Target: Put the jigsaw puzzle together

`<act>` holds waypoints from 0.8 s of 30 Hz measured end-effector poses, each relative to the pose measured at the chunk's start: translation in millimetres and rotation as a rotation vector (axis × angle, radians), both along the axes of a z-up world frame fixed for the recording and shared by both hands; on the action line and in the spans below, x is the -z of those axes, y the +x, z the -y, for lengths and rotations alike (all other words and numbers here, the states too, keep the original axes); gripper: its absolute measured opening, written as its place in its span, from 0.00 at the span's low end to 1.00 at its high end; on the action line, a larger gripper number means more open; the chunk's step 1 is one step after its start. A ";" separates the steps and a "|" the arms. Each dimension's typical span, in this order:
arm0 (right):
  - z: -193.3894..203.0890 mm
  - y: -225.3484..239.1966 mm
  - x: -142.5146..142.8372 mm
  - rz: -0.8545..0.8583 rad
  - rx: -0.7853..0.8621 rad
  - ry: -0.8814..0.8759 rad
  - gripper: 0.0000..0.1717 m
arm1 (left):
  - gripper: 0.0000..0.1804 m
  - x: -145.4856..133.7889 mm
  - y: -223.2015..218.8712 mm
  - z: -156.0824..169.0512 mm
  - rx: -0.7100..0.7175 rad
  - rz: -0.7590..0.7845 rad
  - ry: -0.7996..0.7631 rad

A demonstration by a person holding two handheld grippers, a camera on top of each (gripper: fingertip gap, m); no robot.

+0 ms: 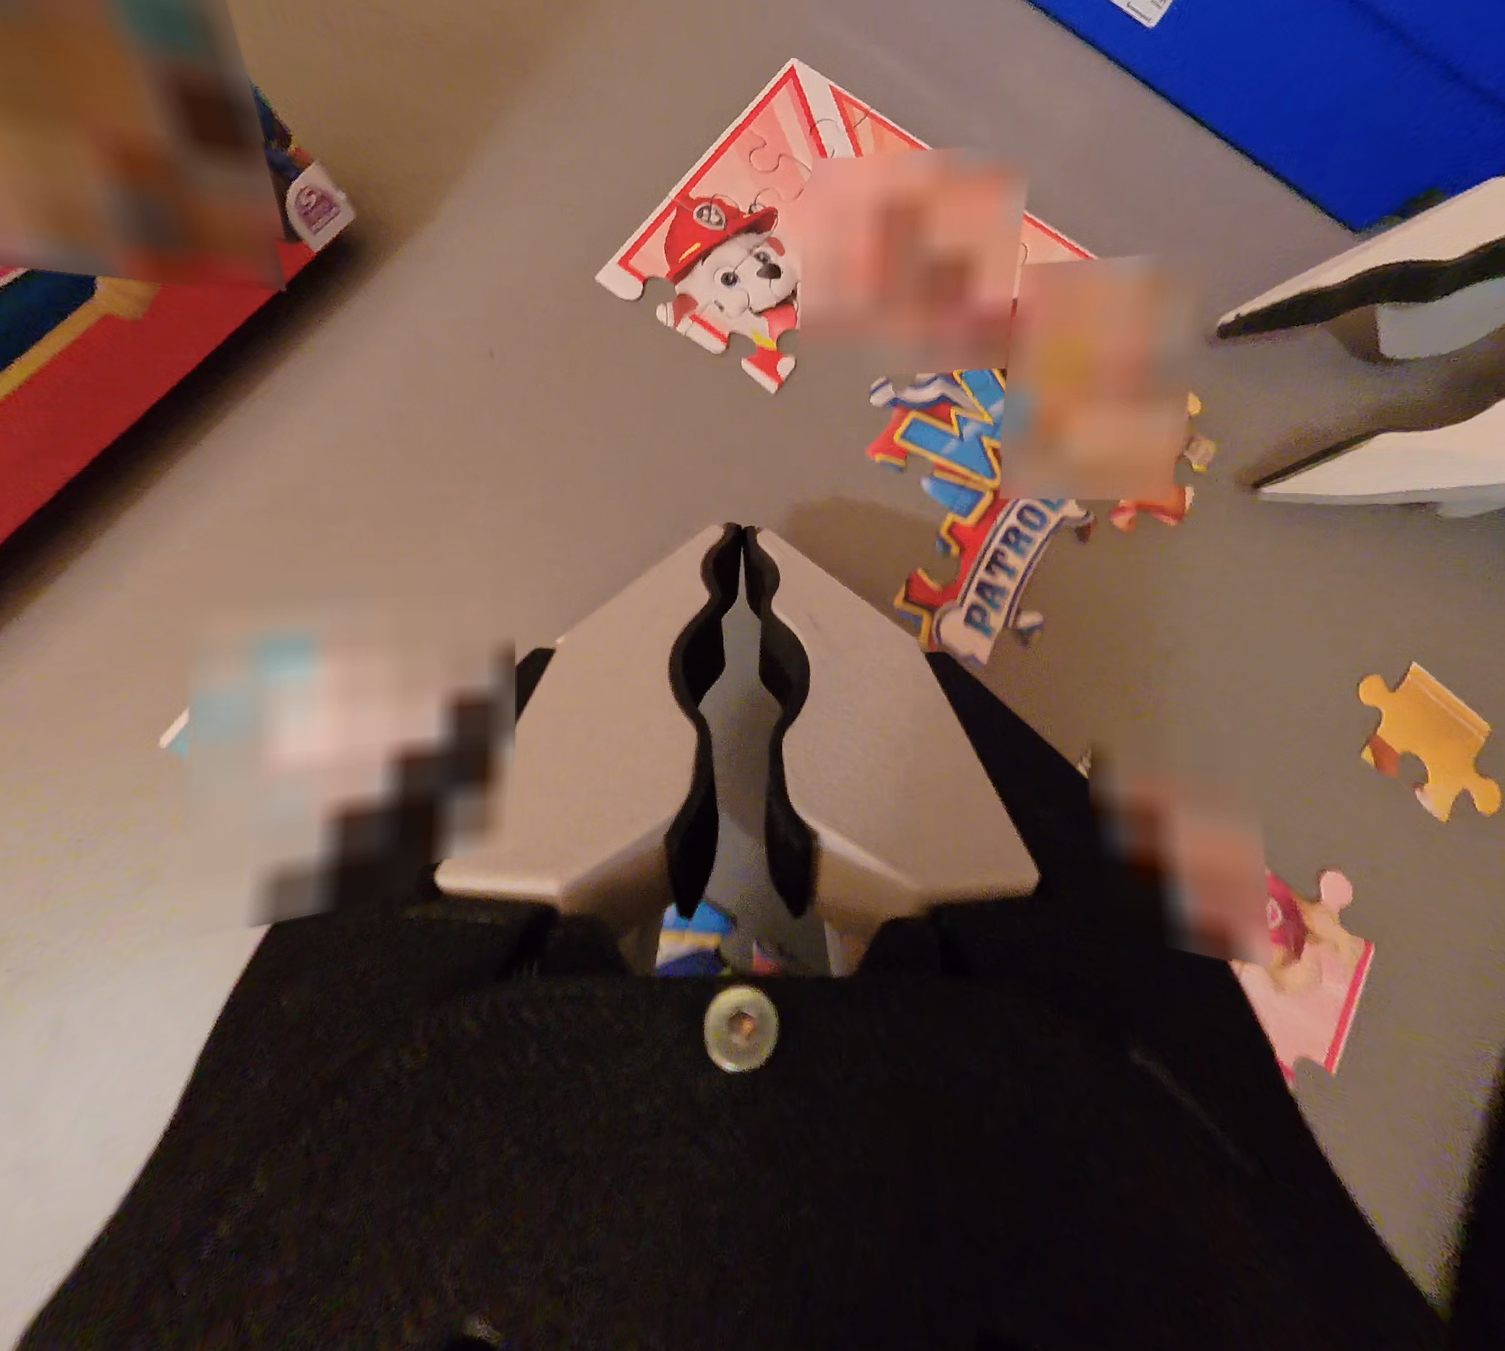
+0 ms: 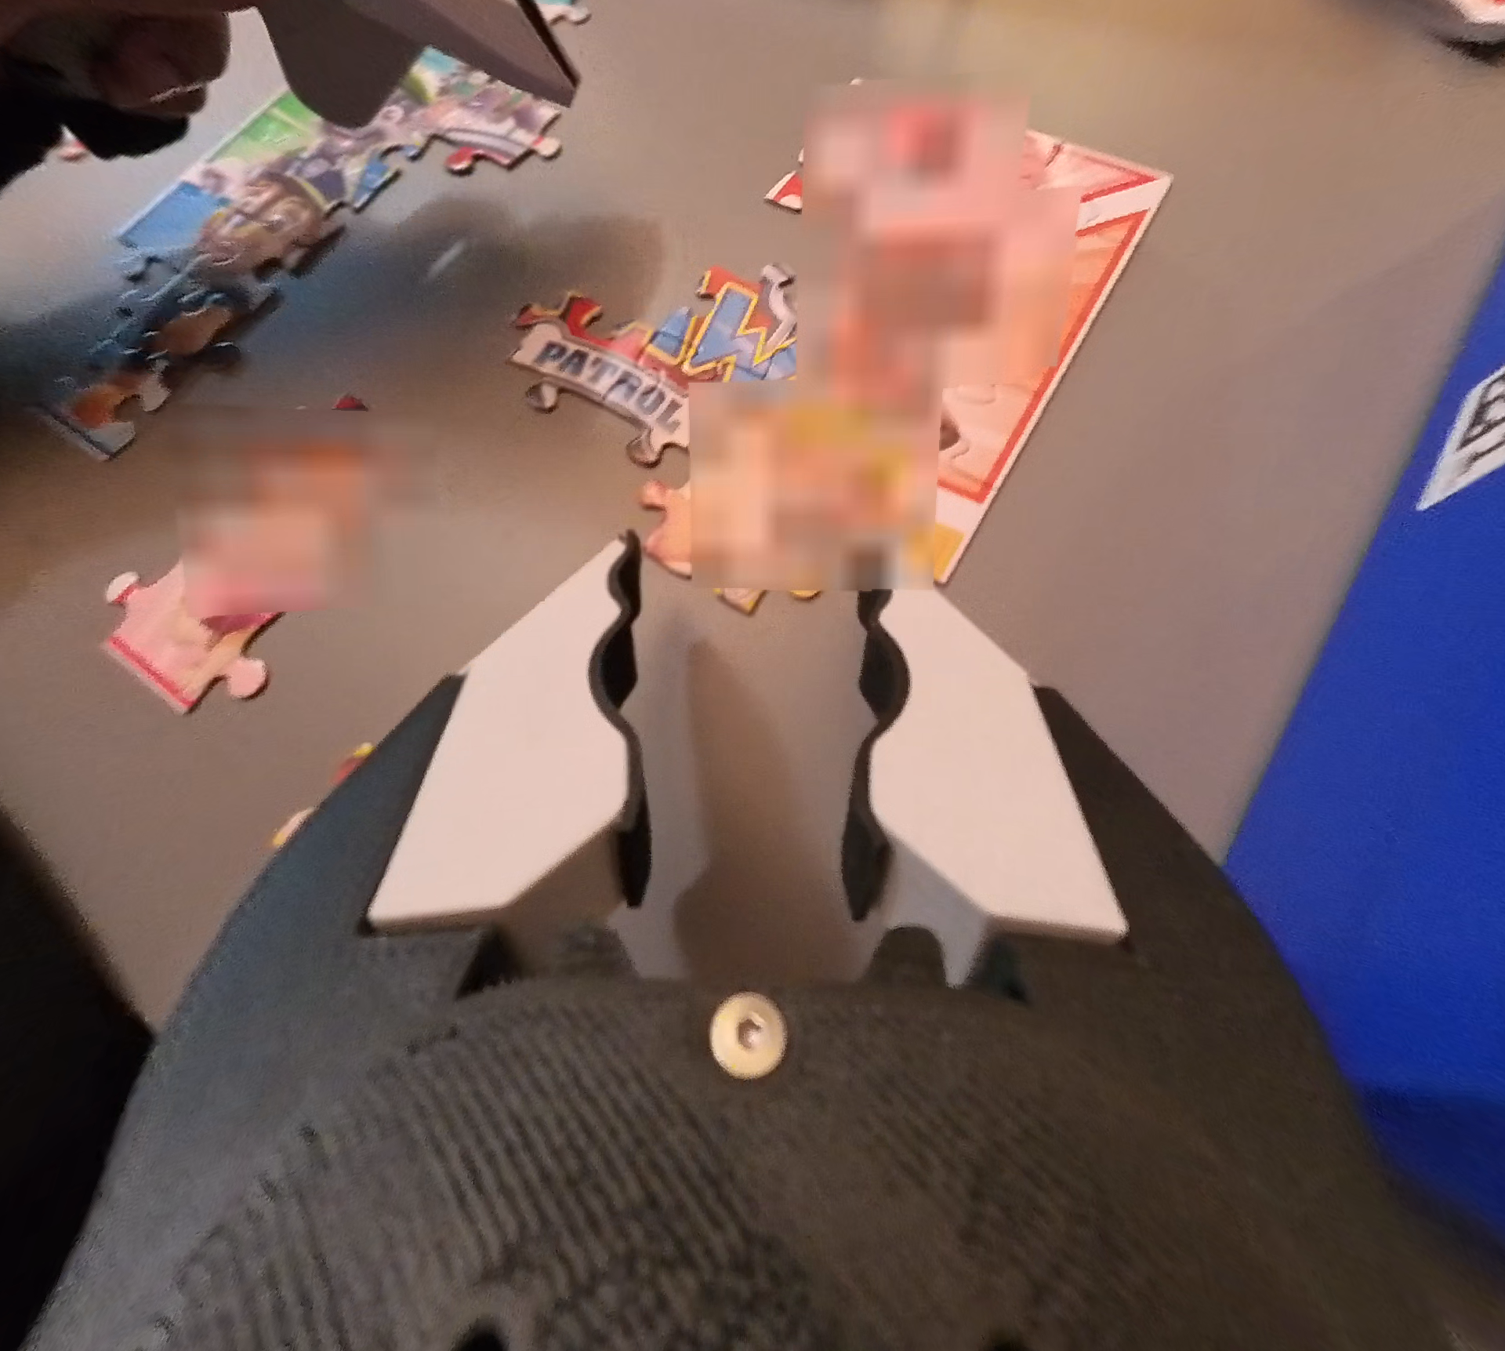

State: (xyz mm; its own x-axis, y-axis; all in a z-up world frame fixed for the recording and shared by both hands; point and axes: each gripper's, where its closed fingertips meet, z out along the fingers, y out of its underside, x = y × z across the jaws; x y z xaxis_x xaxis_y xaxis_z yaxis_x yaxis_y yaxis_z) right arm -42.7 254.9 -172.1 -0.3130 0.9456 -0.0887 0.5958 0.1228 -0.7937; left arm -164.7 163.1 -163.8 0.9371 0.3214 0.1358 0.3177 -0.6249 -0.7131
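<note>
Grey table (image 1: 489,416) strewn with puzzle pieces; left gripper (image 1: 739,530) clenched, bare, mid-frame; right gripper (image 2: 749,579) spread wide, grasping nothing, fingertips near partly assembled red-bordered puzzle (image 2: 1099,269).

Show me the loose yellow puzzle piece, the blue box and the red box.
yellow puzzle piece (image 1: 1429,737), left wrist view, middle of the piece
blue box (image 1: 1344,49), left wrist view, its blue top face
red box (image 1: 106,367), left wrist view, its red side

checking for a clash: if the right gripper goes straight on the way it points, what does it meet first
Probably the joined jigsaw cluster on the grey table, just ahead of the right gripper with its jaws open and empty; depth is unclear, and part is blurred.
</note>
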 end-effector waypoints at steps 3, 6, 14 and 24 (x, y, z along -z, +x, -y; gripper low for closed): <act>7.0 6.2 2.6 -0.001 -0.020 -0.007 0.32 | 0.00 -2.5 8.0 25.3 -0.034 -0.043 -0.008; 4.8 6.9 14.1 0.026 -0.007 0.089 0.30 | 0.00 -8.2 19.3 47.3 -0.075 -0.050 0.011; 6.4 -3.2 19.0 0.043 0.044 0.116 0.24 | 0.00 -4.3 49.5 79.6 -0.119 -0.009 0.060; 9.5 -11.5 19.2 0.060 0.057 0.120 0.23 | 0.00 -26.6 44.3 87.8 -0.121 -0.025 0.140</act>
State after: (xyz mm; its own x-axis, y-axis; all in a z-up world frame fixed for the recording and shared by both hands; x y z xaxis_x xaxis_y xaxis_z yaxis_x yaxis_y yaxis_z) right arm -54.2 245.4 -191.2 -0.2557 0.9667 0.0095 0.6503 0.1792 -0.7382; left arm -120.3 75.3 -137.2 0.8963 0.4118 0.1647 0.3660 -0.4770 -0.7991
